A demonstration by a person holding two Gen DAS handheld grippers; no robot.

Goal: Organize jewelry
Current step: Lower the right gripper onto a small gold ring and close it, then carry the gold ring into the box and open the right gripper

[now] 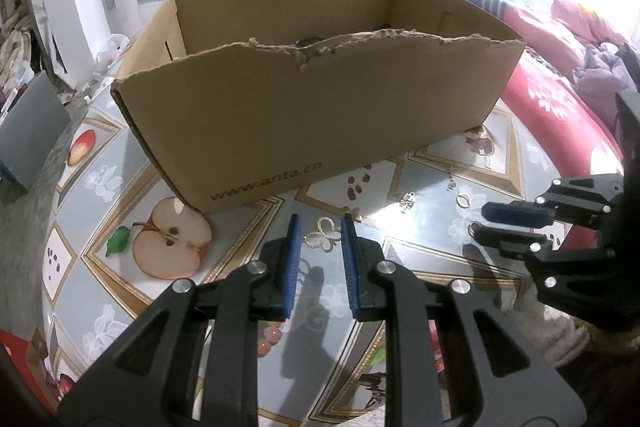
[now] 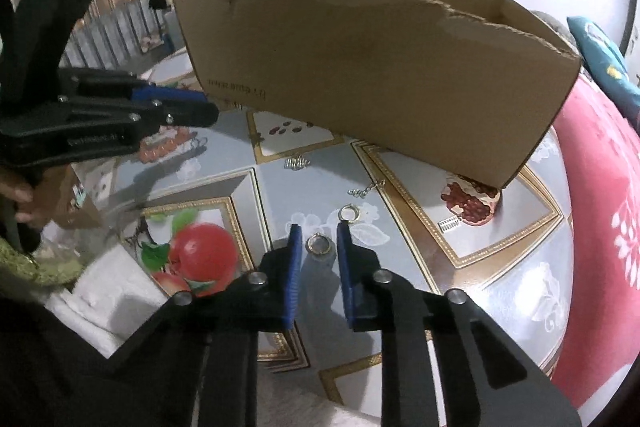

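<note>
- Right gripper [image 2: 319, 227]: jaws nearly together and straddling a small ring [image 2: 319, 244] that lies flat on the table [image 2: 404, 259]. I see a sliver of gap on each side, so the pads aren't pressing on it.
- I read that as a grasp being lined up. The ring is thin round metal wire on a glossy cloth, so I expect it to skate or tip if one pad touches first.
- Left gripper [image 1: 321, 223]: jaws narrow, with the butterfly pendant [image 1: 322, 239] at the pad tips. It's open gold wire loops, light and springy.
- From the right wrist view it seems to dangle under the tips, so I judge it pinched and lifted clear, waiting to be dropped off.
- Pads on both grippers are ribbed blue rubber, which suits thin wire.
- Loose jewelry just past the right gripper's ring: a second ring [image 2: 349, 214], a short chain piece [image 2: 366, 189] and a silver charm [image 2: 298, 163]. They lie apart from each other on the table, so each can be picked up singly.
- The table cover is shiny plastic with a fruit print and glare patches, which hide small metal.
- Cardboard box [image 1: 320, 107] stands behind the jewelry: plain corrugated board, open top, torn ragged near rim. Likely the drop target, and something dark sits inside that I can't identify.
- Beyond it is a bed [image 2: 600, 187] with a red floral quilt.
</note>
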